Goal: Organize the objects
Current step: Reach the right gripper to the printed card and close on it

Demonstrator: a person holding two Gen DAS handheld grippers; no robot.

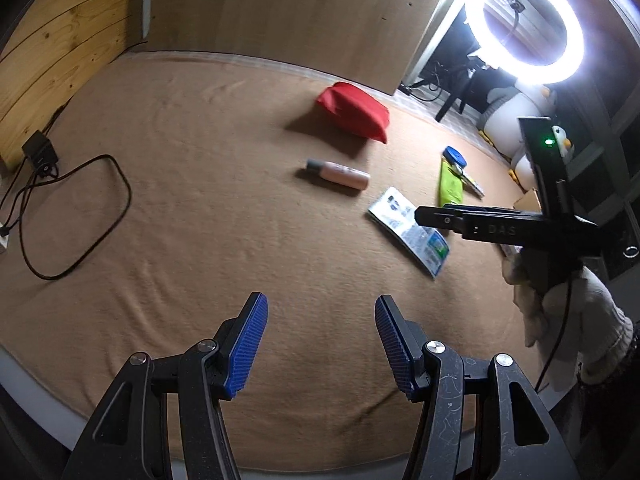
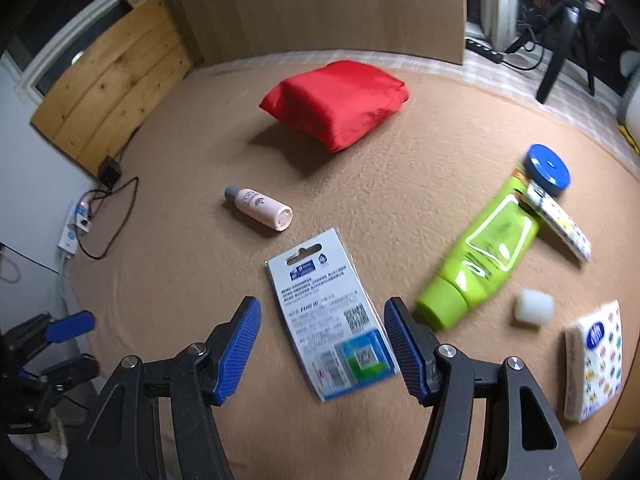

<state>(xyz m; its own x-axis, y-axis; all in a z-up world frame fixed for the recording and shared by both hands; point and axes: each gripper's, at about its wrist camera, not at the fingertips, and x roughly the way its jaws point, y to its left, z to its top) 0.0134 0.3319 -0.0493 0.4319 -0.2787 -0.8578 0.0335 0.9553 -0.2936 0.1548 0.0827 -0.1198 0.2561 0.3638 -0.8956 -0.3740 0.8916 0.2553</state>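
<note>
A red pouch (image 2: 336, 102) lies at the back of the tan blanket (image 2: 200, 160); it also shows in the left wrist view (image 1: 354, 111). A pink bottle (image 2: 259, 208) lies on its side in front of it. A white and blue card package (image 2: 334, 314) lies flat between the open fingers of my right gripper (image 2: 322, 350), which hovers just above it. A green tube (image 2: 482, 254), a blue lid (image 2: 547, 169), a small white cap (image 2: 534, 307) and a tissue pack (image 2: 596, 360) lie to the right. My left gripper (image 1: 321, 346) is open and empty over bare blanket.
A black cable (image 1: 76, 216) and a charger (image 1: 38, 152) lie at the blanket's left. Wooden boards (image 1: 64, 52) stand behind. A bright ring light (image 1: 524, 24) and plush penguins (image 1: 516, 112) are at the right. A power strip (image 2: 76, 224) sits by the left edge.
</note>
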